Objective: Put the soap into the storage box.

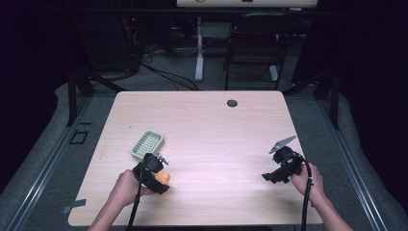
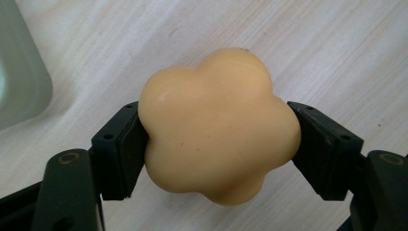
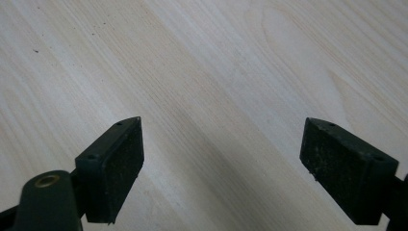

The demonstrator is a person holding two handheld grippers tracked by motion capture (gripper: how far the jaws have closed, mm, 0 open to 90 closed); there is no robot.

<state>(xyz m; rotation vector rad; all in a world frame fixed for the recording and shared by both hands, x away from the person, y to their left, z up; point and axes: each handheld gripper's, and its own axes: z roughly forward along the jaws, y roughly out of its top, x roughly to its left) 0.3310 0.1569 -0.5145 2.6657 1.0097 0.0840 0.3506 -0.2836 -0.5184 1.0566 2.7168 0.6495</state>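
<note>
While the left gripper (image 2: pixel 219 144) is clamped on the soap (image 2: pixel 219 127), a peach-coloured bar shaped like a flower, the job of putting it away looks about half done: the pick-up is made, the placing is not. In the left gripper view the two black jaws press against opposite sides of the bar, with the pale wooden table (image 2: pixel 337 53) behind it and a corner of the green soap dish (image 2: pixel 21 82) at the far left edge. From the high view the soap (image 1: pixel 164 177) shows as a small orange spot at the near left of the table, under the left gripper (image 1: pixel 161 174), and the soap dish (image 1: pixel 147 144), a slotted green tray, sits just beyond it, a little farther from the person. Whether the bar rests on the wood or is lifted just off it is hard to tell from these angles. The dish appears to have nothing in it. What seems left is a short carry forward, a lowering into the dish and a release. The right gripper (image 3: pixel 221 159) has its jaws spread wide over bare wood with nothing between them; in the high view it (image 1: pixel 273 178) waits at the near right, well apart from the soap
</note>
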